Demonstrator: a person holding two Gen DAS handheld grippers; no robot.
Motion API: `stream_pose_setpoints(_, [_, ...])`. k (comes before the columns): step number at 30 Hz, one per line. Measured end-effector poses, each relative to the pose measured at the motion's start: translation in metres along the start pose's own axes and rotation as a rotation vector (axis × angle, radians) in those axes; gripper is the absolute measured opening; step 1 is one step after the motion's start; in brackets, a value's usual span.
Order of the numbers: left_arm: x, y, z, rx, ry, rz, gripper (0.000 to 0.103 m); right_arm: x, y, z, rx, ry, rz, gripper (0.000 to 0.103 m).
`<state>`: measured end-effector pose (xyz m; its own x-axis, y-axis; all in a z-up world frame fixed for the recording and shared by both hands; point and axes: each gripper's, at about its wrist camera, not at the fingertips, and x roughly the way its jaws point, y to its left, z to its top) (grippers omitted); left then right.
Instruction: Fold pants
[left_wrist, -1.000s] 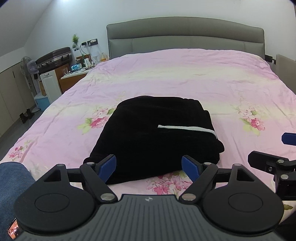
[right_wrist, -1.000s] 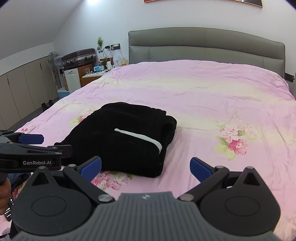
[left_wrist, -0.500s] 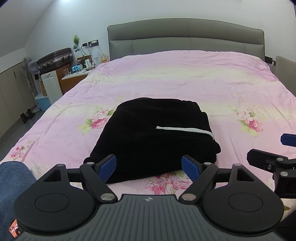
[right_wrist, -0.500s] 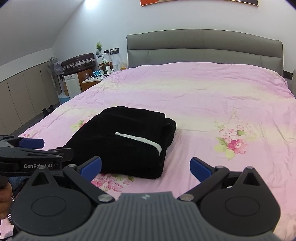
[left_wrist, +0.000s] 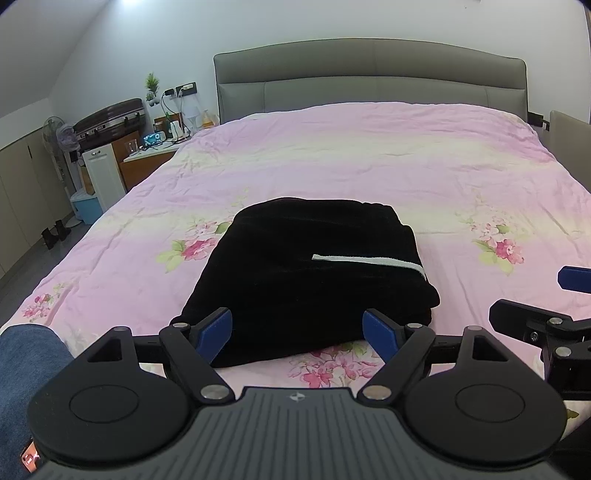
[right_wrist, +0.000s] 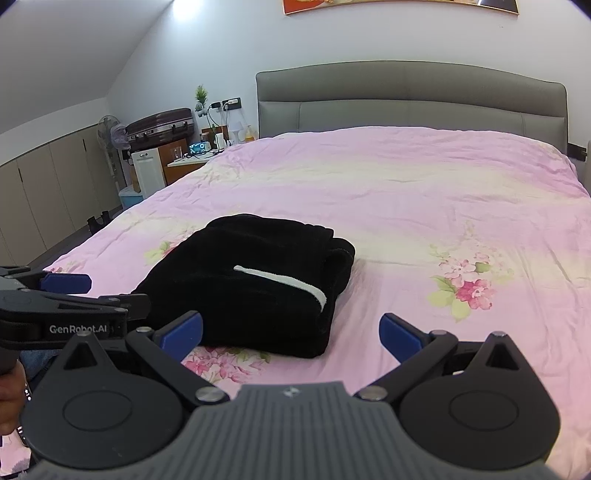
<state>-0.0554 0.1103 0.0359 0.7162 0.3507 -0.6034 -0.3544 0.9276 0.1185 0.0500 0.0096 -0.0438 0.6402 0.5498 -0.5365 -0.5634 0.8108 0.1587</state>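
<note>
Plush matt black pants (left_wrist: 303, 273) lie on smooth (slightly creased) cotton-like sheet (left_wrist: 369, 166).

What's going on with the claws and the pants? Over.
Left claw open, empty. Right claw open, empty. Black pants folded on bed. Nothing blocking.

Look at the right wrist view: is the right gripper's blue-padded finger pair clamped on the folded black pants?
No, the right gripper is open and empty, short of the folded black pants on the pink floral bedspread.

Your left claw (left_wrist: 297, 334) and right claw (right_wrist: 291, 334) are black, with blue pads and silver screws. "GenRobot.AI" marks the left one's side. You wear blue denim (left_wrist: 22, 373).
</note>
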Motion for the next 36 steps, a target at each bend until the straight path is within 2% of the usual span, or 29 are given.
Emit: stream_pose_setpoints(36, [-0.0034, 0.001, -0.0009, -0.011, 0.004, 0.003, 0.094, -0.0011, 0.001, 0.0012, -0.012, -0.006, 0.006, 0.098])
